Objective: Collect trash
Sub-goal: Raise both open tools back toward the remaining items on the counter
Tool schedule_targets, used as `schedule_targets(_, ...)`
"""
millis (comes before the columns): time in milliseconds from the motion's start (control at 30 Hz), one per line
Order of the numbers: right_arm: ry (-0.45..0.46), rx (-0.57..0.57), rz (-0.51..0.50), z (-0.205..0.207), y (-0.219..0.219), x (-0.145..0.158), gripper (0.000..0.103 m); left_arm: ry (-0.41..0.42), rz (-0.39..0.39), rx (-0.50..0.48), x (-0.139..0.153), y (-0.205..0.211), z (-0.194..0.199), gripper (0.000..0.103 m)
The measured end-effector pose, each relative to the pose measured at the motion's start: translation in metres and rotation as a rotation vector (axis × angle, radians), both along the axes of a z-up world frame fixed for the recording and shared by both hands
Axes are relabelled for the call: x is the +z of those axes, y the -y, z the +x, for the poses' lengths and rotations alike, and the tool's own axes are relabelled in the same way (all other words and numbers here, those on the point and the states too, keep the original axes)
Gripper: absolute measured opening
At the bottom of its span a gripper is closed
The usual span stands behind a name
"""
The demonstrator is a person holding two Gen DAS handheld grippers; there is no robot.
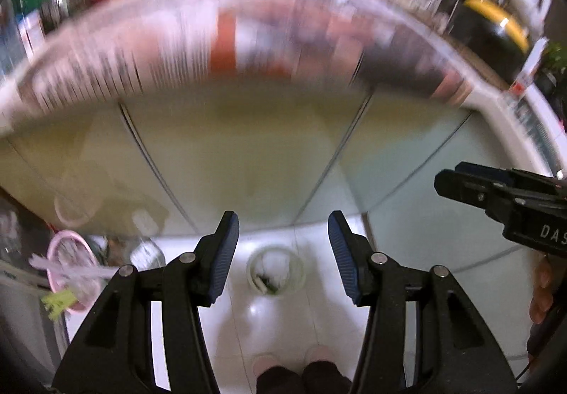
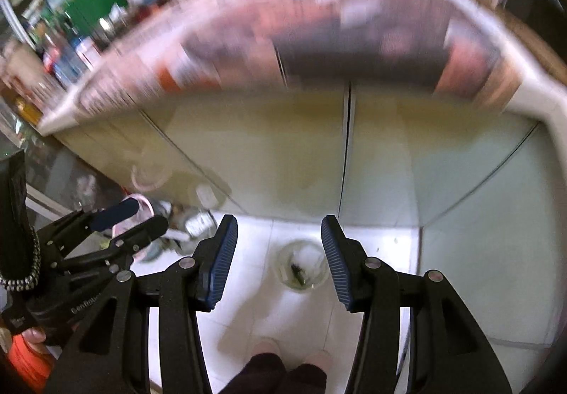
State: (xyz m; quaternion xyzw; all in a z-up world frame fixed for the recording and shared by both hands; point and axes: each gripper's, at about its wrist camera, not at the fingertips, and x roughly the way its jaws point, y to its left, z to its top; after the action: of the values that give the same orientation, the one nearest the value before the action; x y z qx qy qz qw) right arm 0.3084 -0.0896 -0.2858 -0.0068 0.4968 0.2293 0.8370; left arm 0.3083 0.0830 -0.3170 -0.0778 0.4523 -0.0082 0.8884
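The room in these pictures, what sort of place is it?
Probably a home kitchen: a crowded counter runs over pale cabinet doors, with a white tiled floor below. A small clear bin stands on the floor. Blur hides the finer details.

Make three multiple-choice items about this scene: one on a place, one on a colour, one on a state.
1. Where is the clear container?
A. on the floor tiles
B. on the counter
C. in a gripper

2. What colour are the finger pads?
A. red
B. blue
C. yellow

3. How is the right gripper?
A. shut on a bag
B. shut, empty
C. open, empty

Answers: 1 A, white tiles lie under it, before the cabinet doors. 2 B, both wrist views show blue ribbed pads. 3 C, a wide gap parts its fingers, nothing between.
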Motion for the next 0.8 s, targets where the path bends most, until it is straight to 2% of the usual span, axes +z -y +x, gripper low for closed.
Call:
schedule_targets(67,0.044,-0.012,0.004,-0.008,0.003,0.034,0.048,0.052,0.008,-0.008,0.037,-0.002,-0.007,0.051)
schedule_targets(133,0.107,-0.034,0.004,-0.018,0.007,0.072,0.058,0.107,0.021,-0.014,0.078,-0.002,-0.013,0.052)
schedule_targets(233,0.200,-0.070,0.004,-0.035,0.010,0.118,0.063,0.201,0.038,-0.019,0.135,-0.008,-0.025,0.057)
schedule_targets(333,0.254,-0.107,0.010,-0.044,0.009,0.153,0.069,0.273,0.042,-0.019,0.179,-0.013,-0.034,0.066)
schedule_targets(367,0.276,-0.125,0.011,-0.048,0.010,0.164,0.070,0.289,0.042,-0.021,0.183,-0.018,-0.040,0.070)
schedule_targets(433,0.315,-0.148,0.014,-0.055,0.008,0.178,0.079,0.330,0.048,-0.021,0.201,-0.019,-0.048,0.077)
schedule_targets(500,0.359,-0.165,0.014,-0.062,0.007,0.191,0.086,0.367,0.066,-0.018,0.216,-0.020,-0.053,0.094)
schedule_targets(567,0.407,-0.179,0.007,-0.068,0.010,0.204,0.091,0.406,0.082,-0.017,0.228,-0.020,-0.058,0.096)
schedule_targets(700,0.452,-0.173,0.003,-0.061,0.007,0.216,0.091,0.428,0.077,-0.040,0.246,-0.020,-0.050,0.097)
schedule_targets(800,0.469,-0.166,0.009,-0.047,0.007,0.219,0.091,0.450,0.105,-0.040,0.250,-0.017,-0.033,0.097)
